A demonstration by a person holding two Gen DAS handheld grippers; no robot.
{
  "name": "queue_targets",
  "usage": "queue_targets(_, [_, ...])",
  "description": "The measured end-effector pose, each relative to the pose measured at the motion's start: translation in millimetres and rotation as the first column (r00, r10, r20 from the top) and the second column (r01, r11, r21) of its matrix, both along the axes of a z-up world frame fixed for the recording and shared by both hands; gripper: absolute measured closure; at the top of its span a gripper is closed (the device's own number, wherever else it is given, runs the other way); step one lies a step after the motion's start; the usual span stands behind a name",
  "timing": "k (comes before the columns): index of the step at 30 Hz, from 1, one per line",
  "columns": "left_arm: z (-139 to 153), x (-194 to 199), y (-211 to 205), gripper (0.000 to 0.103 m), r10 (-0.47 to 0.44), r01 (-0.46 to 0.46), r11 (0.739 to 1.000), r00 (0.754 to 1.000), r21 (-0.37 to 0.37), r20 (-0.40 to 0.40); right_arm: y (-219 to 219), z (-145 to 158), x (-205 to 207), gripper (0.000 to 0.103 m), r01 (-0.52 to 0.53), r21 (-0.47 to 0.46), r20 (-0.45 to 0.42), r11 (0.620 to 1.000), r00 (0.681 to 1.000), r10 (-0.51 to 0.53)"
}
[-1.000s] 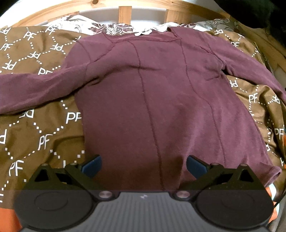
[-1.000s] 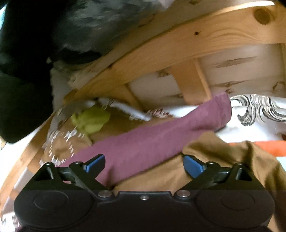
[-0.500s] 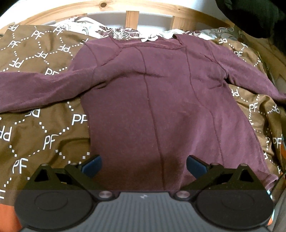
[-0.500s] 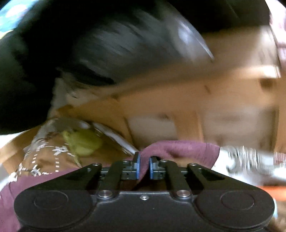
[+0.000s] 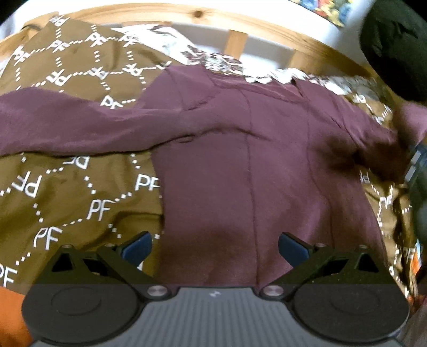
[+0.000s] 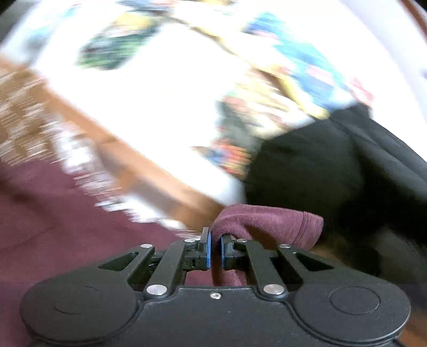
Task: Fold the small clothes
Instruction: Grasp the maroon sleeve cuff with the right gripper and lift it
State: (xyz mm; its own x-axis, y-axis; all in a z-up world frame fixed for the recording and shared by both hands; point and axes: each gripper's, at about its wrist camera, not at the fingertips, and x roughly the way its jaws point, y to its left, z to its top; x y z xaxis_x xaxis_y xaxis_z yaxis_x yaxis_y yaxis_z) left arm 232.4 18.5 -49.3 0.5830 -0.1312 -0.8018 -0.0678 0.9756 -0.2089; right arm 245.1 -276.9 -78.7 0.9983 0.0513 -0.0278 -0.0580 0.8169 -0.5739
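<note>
Holding the cuff end of the sleeve [image 6: 269, 221] pinched in my right tongs [image 6: 215, 252], I have their blue pads clamped together on the maroon fabric, which bunches up over the tips and droops to the right. The maroon top [image 5: 248, 170] lies flat on the patterned brown bedspread [image 5: 66, 192], collar toward the wooden headboard [image 5: 234, 18] and hem toward me, so its long axis runs away from my left tongs [image 5: 214, 247]. Those hang spread wide over the hem, gripping nothing. What matters next is that the body lies to the left of the held sleeve, so the fold should carry it across the chest. My right view is smeared, so I am only fairly sure how much cuff I hold.
</note>
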Motion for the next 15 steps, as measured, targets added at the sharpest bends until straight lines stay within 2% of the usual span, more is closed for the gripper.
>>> queue_targets(2, [0,2,7,0.001,0.029,-0.029,0.999,1.0,-0.015,-0.002,23,-16,-9,0.097,-0.108,-0.118,-0.062,0.987,0.993,0.102])
queue_targets(4, [-1,3,12,0.001,0.052,-0.052,0.998,0.999,-0.024,-0.007,42,-30,-18,0.097,-0.201,-0.206,-0.133,0.958,0.975,0.176])
queue_targets(7, [-2,5,15,0.001,0.065,-0.066,0.997,0.998,-0.031,-0.014,61,-49,-28,0.097,-0.307,-0.289,-0.242,0.907,0.94,0.241])
queue_targets(10, [-3,5,14,0.001,0.066,-0.067,0.997,0.998,-0.029,-0.016,68,-59,-29,0.097,-0.361,-0.313,-0.317,0.878,0.912,0.262])
queue_targets(12, [-4,5,14,0.001,0.065,-0.065,0.997,0.998,-0.027,-0.015,68,-60,-31,0.097,-0.384,-0.303,-0.351,0.872,0.896,0.272])
queue_targets(14, [-4,5,14,0.001,0.064,-0.065,0.998,0.998,-0.026,-0.016,69,-59,-33,0.095,-0.394,-0.291,-0.372,0.872,0.886,0.276])
queue_targets(15, [-4,5,14,0.001,0.065,-0.065,0.998,0.998,-0.026,-0.017,69,-59,-32,0.09,-0.397,-0.282,-0.378,0.873,0.883,0.28])
